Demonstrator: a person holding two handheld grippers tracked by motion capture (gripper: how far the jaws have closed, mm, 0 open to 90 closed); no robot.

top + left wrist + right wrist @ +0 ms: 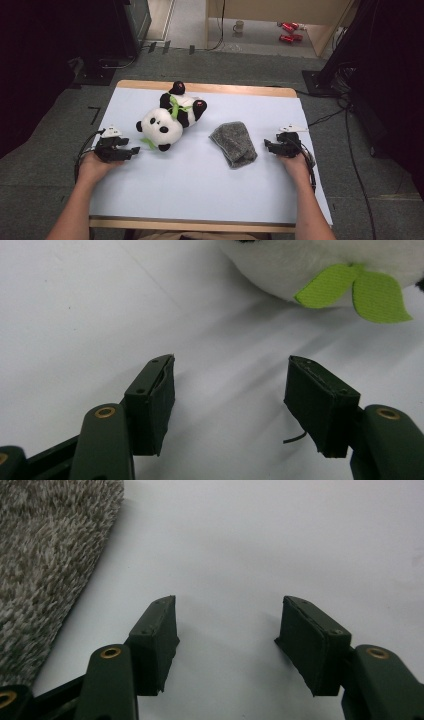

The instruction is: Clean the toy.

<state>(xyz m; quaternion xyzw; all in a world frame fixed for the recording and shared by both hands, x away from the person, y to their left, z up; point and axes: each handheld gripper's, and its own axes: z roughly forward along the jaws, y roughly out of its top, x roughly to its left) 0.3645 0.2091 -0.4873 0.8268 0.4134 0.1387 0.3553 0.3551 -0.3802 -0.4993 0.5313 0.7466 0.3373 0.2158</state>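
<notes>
Black jaws of the left gripper [230, 390] rise nearest the lens in the left gripper view, standing well apart with nothing but bare white tabletop between them. Just beyond their tips lies the white belly of the plush panda [320, 265], with a pair of green felt leaves [360, 295] resting against it; the jaws are near the toy but do not touch it.

Over on the other side, the right gripper [227, 625] is likewise spread open on bare surface, gripping nothing. At the left edge of the right gripper view a grey fuzzy cloth [45, 565] lies close beside the jaws, apart from them.

From the high view, the left gripper [131, 150] sits at the left edge of the white table [200, 190], pointing toward the panda [167, 120], which lies on its back, head toward the near side and feet toward the far edge. The cloth [233, 144] is a folded bundle between the panda and the right gripper [267, 146], touching neither. Each gripper is held by a hand, forearms entering from the bottom.

No containers stand on the table. On the floor beyond it are a mug [239, 26] and red cans [290, 31].
</notes>
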